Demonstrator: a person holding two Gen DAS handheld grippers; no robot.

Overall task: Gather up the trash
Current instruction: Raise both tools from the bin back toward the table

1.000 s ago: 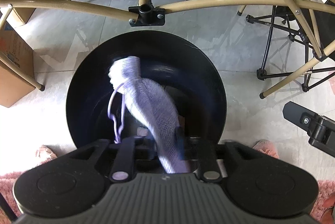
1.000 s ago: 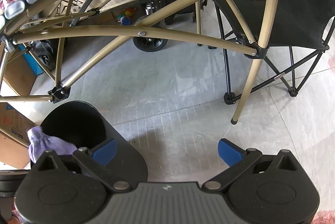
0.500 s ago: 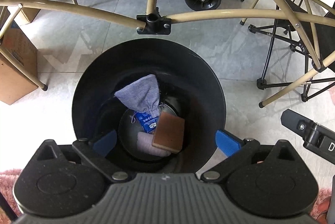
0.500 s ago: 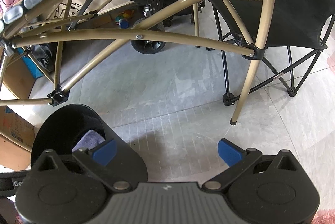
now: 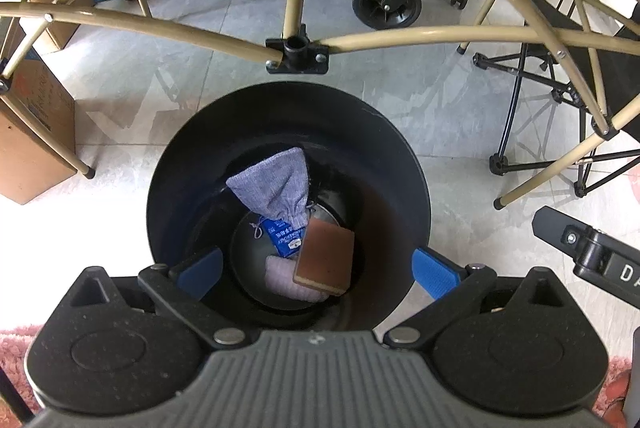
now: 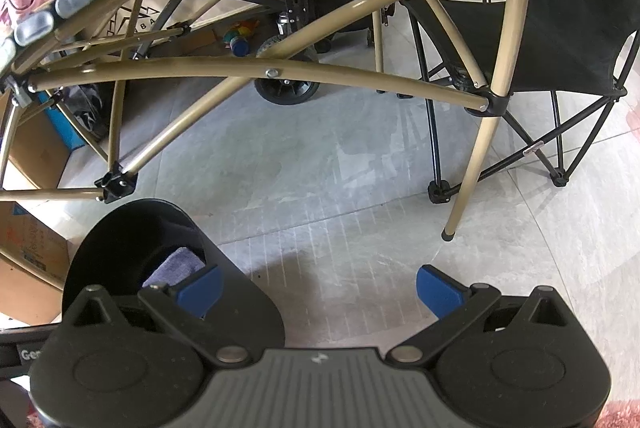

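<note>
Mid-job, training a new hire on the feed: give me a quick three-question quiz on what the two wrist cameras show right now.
1. True or false: the left gripper holds the purple pouch.
2. What lies beside the blue packet in the black bin? A) brown sponge B) glass bottle C) banana peel
3. What is between the right gripper's fingers?

Key: 1. False, its fingers are open above the bin and the pouch lies inside. 2. A, the brown sponge. 3. Nothing, only bare floor beyond.

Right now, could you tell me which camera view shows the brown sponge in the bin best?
The left wrist view: it looks straight down into the black bin, showing the brown sponge whole. In the right wrist view, the bin's wall hides the sponge.
</note>
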